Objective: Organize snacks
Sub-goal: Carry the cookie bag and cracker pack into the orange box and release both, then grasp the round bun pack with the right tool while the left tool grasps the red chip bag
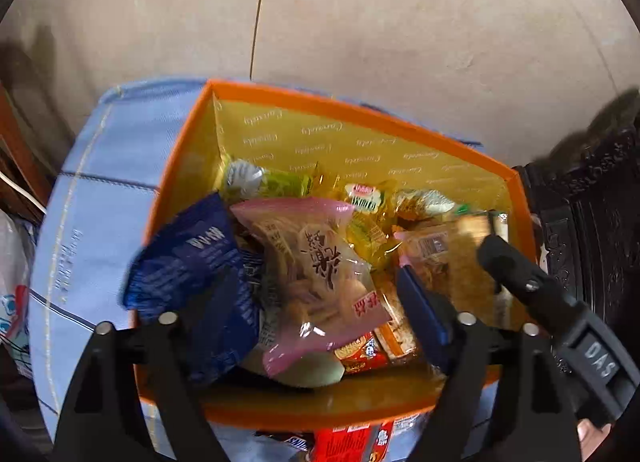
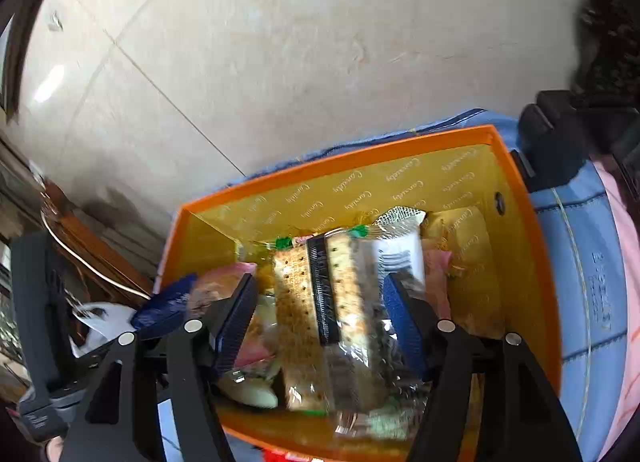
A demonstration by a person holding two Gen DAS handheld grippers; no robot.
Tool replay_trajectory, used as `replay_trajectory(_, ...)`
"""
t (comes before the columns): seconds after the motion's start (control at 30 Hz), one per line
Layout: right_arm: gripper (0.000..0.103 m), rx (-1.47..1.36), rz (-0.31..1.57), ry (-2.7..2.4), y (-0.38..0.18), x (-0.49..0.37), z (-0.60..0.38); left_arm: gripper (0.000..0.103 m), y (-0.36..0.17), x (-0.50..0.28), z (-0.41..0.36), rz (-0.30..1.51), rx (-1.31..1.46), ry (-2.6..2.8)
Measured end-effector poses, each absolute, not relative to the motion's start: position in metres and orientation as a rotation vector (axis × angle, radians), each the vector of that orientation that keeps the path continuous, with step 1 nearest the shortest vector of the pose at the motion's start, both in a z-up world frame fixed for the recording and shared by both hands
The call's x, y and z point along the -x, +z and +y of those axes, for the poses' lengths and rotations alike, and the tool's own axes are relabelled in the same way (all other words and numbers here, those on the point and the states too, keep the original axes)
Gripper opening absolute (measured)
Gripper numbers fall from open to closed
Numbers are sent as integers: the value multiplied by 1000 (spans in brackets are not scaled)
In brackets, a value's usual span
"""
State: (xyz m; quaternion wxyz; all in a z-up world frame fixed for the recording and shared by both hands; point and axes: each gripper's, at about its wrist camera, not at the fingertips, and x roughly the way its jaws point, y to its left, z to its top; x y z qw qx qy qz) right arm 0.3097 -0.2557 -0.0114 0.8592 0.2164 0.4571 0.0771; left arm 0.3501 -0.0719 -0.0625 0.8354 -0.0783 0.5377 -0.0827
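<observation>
Beige tiled floor (image 1: 400, 22) behind everything, dark carved furniture (image 1: 592, 198) off to the right of the box. Orange box (image 1: 360, 114) with yellow printed lining sits on a light blue checked cloth (image 1: 100, 190), full of snack packs. Left hand-held gripper (image 1: 320, 302) hovers over the box, jaws spread wide; a pink-edged clear snack bag (image 1: 316, 274) lies between the fingers, contact with the pads not clear, cannot tell if it is gripped. Dark blue wrapper (image 1: 192, 262) is at the box's left wall, partly over the rim. Green-and-white packets (image 1: 264, 182) lie along the box's far wall, yellow packets (image 1: 368, 230) just beyond the pink bag. Red packs (image 1: 352, 442) are outside the box at its near rim, on the cloth. Right hand-held gripper (image 2: 320, 302) is also over the box, jaws wide apart, with a clear pack of crackers (image 2: 332, 302) with a dark central band between the fingers; right pad looks against the wrap, left pad near it, hold not certain. That cracker pack lies on top of other snacks in the middle of the box. In the right wrist view the box's (image 2: 340, 158) right inner side has a pale yellow pack (image 2: 472, 254).
</observation>
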Motion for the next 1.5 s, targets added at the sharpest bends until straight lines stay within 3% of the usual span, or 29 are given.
replay_trajectory(0.17, 83, -490, 866, 133, 16, -261, -280, 93, -34, -326, -51, 1091, 197, -166)
replay_trajectory(0.4, 85, -495, 930, 108, 0, -184, -302, 93, -24, -271, -19, 1069, 186, -132)
replay_trajectory(0.83, 85, -539, 1173, 60, -89, -76, -309, 93, -104, -148, -55, 1180, -118, -240)
replay_trajectory(1.23, 86, -576, 1188, 42, -101, -64, -321, 93, -136, -131, -85, 1231, -231, -277)
replay_trajectory(1.5, 86, -367, 1154, -91, -105, -118, -318, 93, -138, -131, -74, 1263, -179, -241)
